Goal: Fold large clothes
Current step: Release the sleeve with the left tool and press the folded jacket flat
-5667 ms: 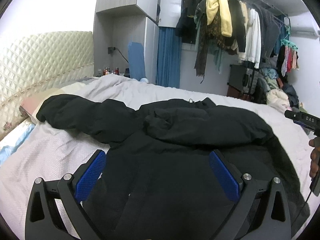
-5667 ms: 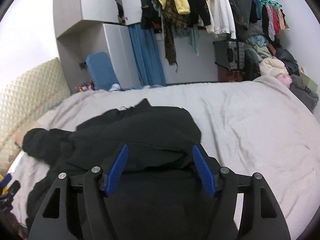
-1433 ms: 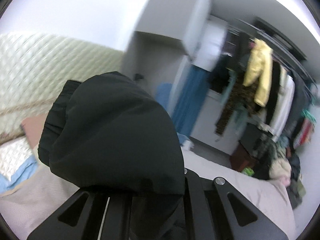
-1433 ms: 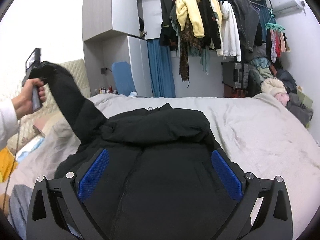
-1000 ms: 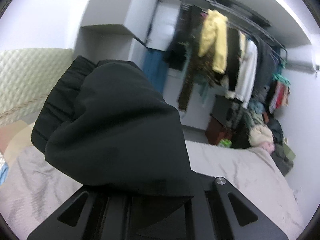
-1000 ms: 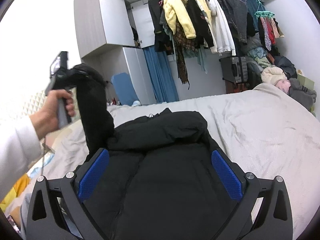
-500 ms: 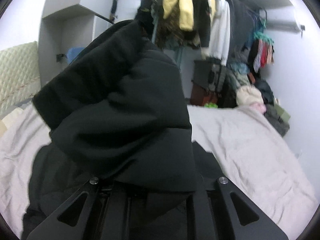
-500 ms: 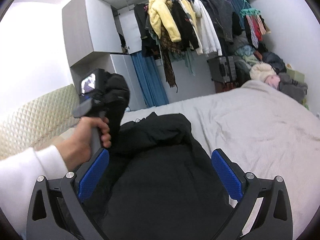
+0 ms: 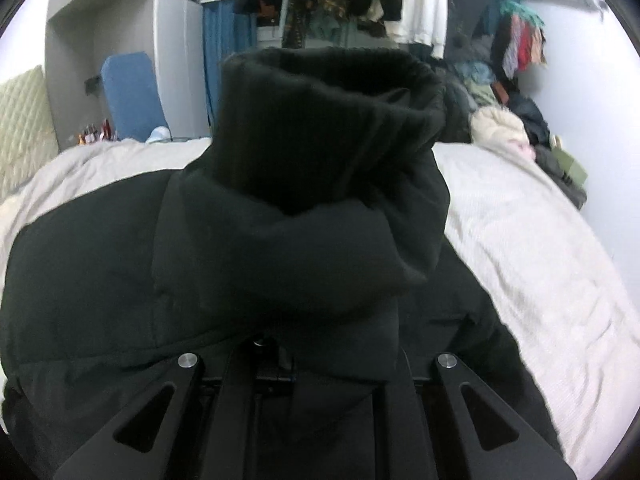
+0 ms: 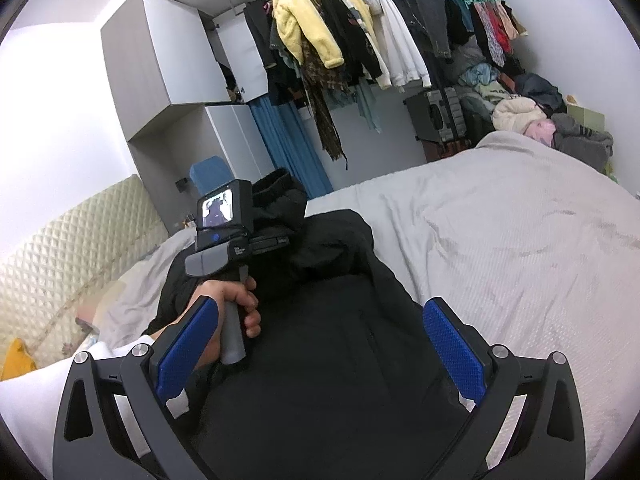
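Note:
A large black padded jacket [image 10: 328, 320] lies spread on the bed. My left gripper [image 9: 316, 320] is shut on the jacket's left sleeve [image 9: 320, 184]; the ribbed cuff stands up in front of the lens and hides the fingers. In the right wrist view the left gripper [image 10: 272, 240] holds that sleeve [image 10: 280, 204] over the jacket's upper body. My right gripper [image 10: 320, 348] is open and empty, hovering above the jacket's lower half, its blue pads [image 10: 452, 348] wide apart.
The bed cover [image 10: 520, 240] is light grey, with bare room to the right of the jacket. A quilted headboard [image 10: 60, 248] is at the left. A rack of hanging clothes [image 10: 360, 48] and a pile of clothes [image 10: 532, 116] stand beyond the bed.
My left gripper has carried the sleeve from high at the left, inward and down over the jacket's body. My right gripper has stayed open above the jacket.

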Available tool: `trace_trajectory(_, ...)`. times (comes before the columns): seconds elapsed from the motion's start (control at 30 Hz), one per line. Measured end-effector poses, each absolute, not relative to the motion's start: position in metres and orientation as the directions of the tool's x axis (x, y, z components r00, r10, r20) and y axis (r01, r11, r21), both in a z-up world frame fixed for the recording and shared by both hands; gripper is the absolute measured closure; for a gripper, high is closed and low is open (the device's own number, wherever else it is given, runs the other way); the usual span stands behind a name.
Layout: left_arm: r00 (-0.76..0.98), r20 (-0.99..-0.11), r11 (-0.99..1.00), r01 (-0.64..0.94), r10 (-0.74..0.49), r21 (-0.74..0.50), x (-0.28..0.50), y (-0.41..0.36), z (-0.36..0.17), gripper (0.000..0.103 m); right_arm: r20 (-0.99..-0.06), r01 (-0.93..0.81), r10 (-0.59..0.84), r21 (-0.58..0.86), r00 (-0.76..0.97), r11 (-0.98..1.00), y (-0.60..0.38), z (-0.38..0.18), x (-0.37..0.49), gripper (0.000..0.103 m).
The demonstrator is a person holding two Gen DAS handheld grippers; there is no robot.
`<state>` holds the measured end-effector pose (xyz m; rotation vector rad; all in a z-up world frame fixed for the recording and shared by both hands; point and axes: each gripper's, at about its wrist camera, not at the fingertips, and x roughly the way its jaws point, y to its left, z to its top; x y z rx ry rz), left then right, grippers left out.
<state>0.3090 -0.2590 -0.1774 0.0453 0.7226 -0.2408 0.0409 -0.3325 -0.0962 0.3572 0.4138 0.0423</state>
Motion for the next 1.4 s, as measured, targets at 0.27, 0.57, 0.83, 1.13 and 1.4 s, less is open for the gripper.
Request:
trace_trajectory(0.27, 0.73, -0.64, 0.961, 0.273, -0.242, -0.052, 0.304, -0.257, -0.161, 0.088, -0.388, 0.039, 0.108, 0.35, 0.915, 0.936, -0.334, -0.097, 0.039, 0.0)
trace_trajectory(0.57, 0.764, -0.565, 0.937, 0.345, -0.311, -0.051, 0.267, -0.235, -0.11, 0.029, -0.393, 0.021, 0.112, 0.319, 0.912, 0.947, -0.323, -0.094, 0.04, 0.0)
trace_trajectory(0.83, 0.802, -0.52, 0.942, 0.335, -0.293, -0.015, 0.227, -0.171, -0.074, 0.029, -0.376, -0.027, 0.141, 0.294, 0.916, 0.955, -0.308, -0.087, 0.055, 0.0)
trace_trajectory(1.13, 0.799, -0.586, 0.991, 0.107, -0.137, -0.086, 0.231, -0.016, -0.098, 0.029, -0.377, -0.125, 0.181, 0.168, 0.908, 0.978, -0.266, -0.073, 0.138, 0.0)
trace_trajectory(1.4, 0.774, -0.618, 0.987, 0.051, -0.136, -0.152, 0.265, 0.026, -0.126, 0.029, -0.367, -0.171, 0.185, 0.07, 0.912, 0.983, -0.236, -0.088, 0.216, 0.012)
